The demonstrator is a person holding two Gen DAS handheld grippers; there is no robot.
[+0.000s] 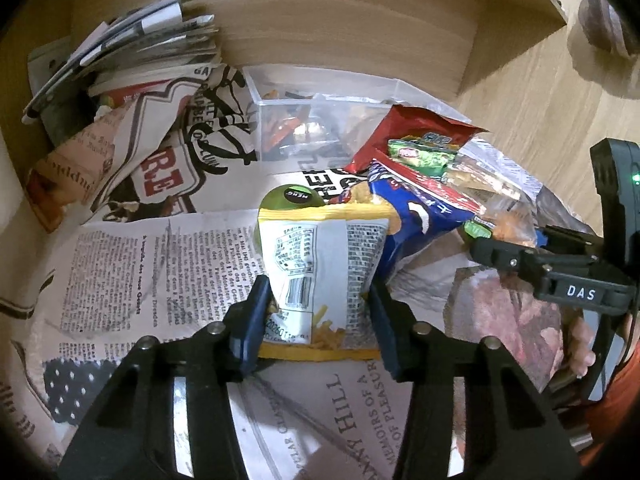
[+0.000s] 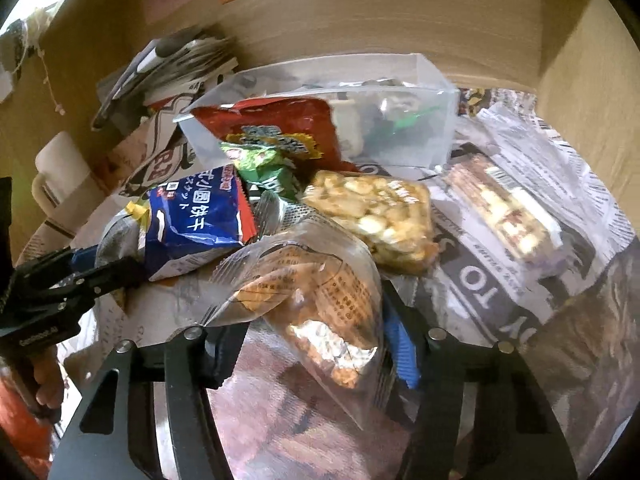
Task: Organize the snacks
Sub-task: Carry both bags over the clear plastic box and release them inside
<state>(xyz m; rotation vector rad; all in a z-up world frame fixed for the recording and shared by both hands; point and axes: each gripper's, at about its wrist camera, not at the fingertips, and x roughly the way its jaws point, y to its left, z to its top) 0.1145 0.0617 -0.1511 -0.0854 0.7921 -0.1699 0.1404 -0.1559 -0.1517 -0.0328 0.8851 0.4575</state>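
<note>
My left gripper (image 1: 320, 312) is shut on a yellow snack bag (image 1: 320, 264), back label up, above the newspaper. My right gripper (image 2: 316, 340) is shut on a clear bag of brown snacks (image 2: 316, 292); it also shows at the right of the left wrist view (image 1: 492, 252). A pile of snacks lies ahead: a blue bag (image 2: 192, 220), a red bag (image 2: 276, 120), a green packet (image 2: 264, 164), a peanut brittle pack (image 2: 376, 208) and a nut bar (image 2: 504, 208). A clear plastic box (image 1: 320, 120) stands behind the pile.
Newspaper sheets (image 1: 140, 264) cover the surface. A stack of papers (image 1: 132, 48) leans at the back left. A wooden wall (image 1: 340, 40) closes the back. A white mug (image 2: 60, 176) stands at the left.
</note>
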